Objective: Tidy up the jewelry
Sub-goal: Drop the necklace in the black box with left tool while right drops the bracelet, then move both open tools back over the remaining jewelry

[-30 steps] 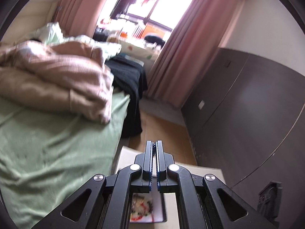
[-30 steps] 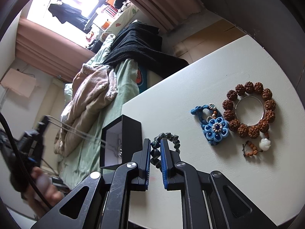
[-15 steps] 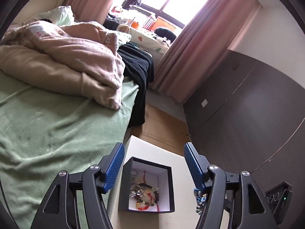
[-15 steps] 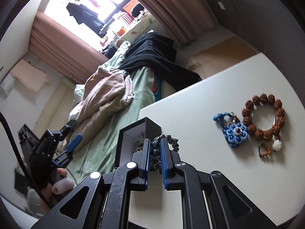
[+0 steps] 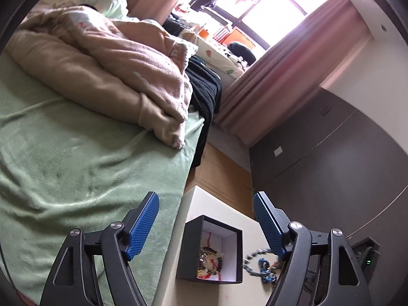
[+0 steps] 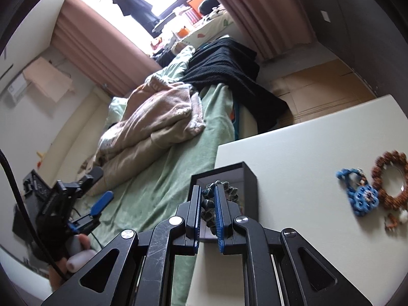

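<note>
Jewelry to be sorted starts with the dark green beaded bracelet (image 6: 219, 191), a loop of small faceted beads on what looks like elastic cord. Your right gripper (image 6: 206, 201) is clamped on it: the two blue-padded fingers pinch one side of the loop and the rest bulges out beyond and to the right of the tips. Expect it to feel light and floppy, with hard, slick beads that could roll between the pads. A pinch across one bead, as you have now, seems the safest hold, since the loop will swing when you move.

In the right wrist view the bracelet hangs directly in front of the open black square box with a white lining (image 6: 248, 178), which stands on the pale cream tabletop (image 6: 293, 153) near its left edge, beside the green bed cover (image 6: 158, 186). Whether the beads are above the opening or just short of it, you cannot tell from this angle.

Farther right on the table lie a blue beaded flower piece (image 6: 363, 199) and a ring of large brown seed beads (image 6: 390, 178), just beside each other and well apart from the box.

Your left gripper (image 5: 206, 223) holds nothing; its jaws are opening and stand wide, with the box seen between them. Several small pieces already rest inside that box. Blurred beads at the box's right side (image 5: 257, 262) appear to be the bracelet you carry.
</note>
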